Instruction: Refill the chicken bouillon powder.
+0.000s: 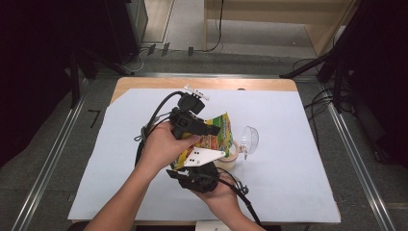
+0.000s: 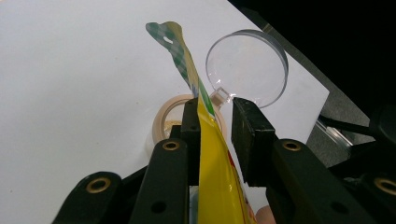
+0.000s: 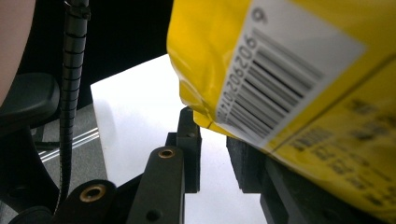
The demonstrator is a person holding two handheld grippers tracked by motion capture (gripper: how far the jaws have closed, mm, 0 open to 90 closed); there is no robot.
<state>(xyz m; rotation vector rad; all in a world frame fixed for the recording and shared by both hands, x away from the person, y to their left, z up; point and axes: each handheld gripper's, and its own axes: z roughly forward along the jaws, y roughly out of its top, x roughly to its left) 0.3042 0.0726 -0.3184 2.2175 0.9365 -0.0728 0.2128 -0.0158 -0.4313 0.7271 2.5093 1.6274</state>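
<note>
A yellow snack bag (image 1: 216, 134) is held in the air over the middle of the table, between the two hands. In the left gripper view the bag (image 2: 215, 177) stands edge-on between the jaws of my left gripper (image 2: 215, 105). It lies against the left pad, with a gap to the right pad, and a fingertip shows at its lower edge. My left gripper (image 1: 211, 129) comes at the bag from the left. My right gripper (image 1: 204, 161) is under it. The bag's barcode side (image 3: 289, 70) lies over the right jaw of my right gripper (image 3: 212, 135), and white sheet shows between those jaws.
A roll of beige tape (image 1: 231, 156) lies flat on the white sheet (image 1: 288, 168) under the bag. A clear round disc with a short handle (image 1: 250, 139) stands just right of it. The wooden table edge (image 1: 207, 83) runs along the back; black stands flank the table.
</note>
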